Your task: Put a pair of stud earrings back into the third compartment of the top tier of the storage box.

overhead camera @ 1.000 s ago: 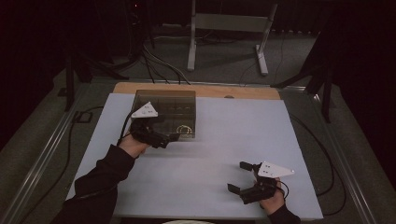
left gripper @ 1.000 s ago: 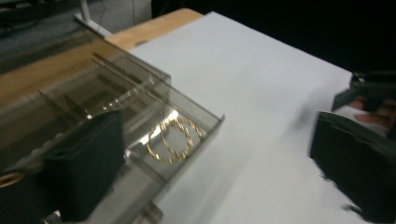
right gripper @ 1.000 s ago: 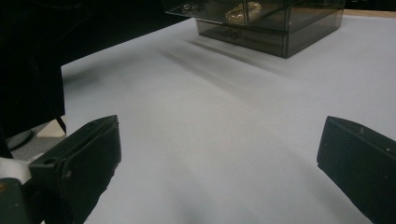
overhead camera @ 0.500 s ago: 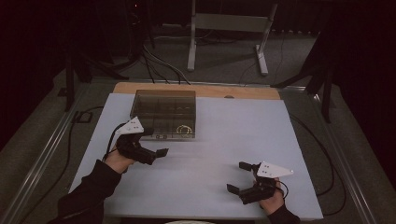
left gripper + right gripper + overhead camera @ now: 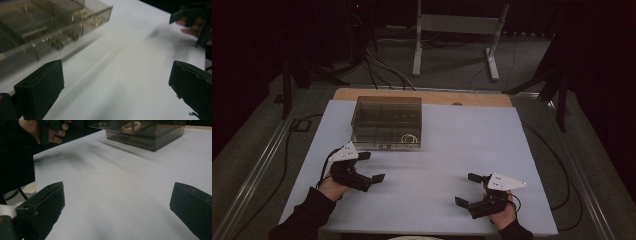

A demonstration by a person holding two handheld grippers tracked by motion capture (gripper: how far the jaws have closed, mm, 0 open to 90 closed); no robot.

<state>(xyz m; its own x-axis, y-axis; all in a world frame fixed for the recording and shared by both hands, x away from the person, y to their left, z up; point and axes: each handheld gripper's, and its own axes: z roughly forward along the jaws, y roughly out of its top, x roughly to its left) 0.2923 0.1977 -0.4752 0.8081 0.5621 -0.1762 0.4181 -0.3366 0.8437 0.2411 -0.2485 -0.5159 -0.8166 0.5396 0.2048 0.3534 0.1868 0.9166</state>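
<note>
Left gripper (image 5: 371, 166) held low over the table (image 5: 452, 145), jaws spread wide with nothing between them, grey three-cornered plate on top, cable looping back past the wrist. Just ahead of it and slightly to its left, a smoky clear plastic box (image 5: 386, 122) with inner dividers, sitting flat on the pale blue tabletop, near but not touching the jaws. Inside the box's nearest corner compartment, a coil of gold-coloured chain (image 5: 410, 138); other compartments too dim to read. In the left gripper view, the same box (image 5: 45, 30) off the upper left, the gold chain (image 5: 86, 17) behind its wall, bare table between the two black jaws.

Right gripper (image 5: 472, 189) resting low near the table's front edge, jaws likewise parted and empty, pointing toward the left hand. Well apart from the left gripper, with open tabletop between. In the right gripper view, the box (image 5: 140, 131) far ahead at the upper right, gold glinting inside, and the left hand (image 5: 47, 130) at the upper left.

Beyond the table's far wooden edge, a metal stand (image 5: 457, 35) on the dark floor, cables (image 5: 382, 67) trailing beside it.
</note>
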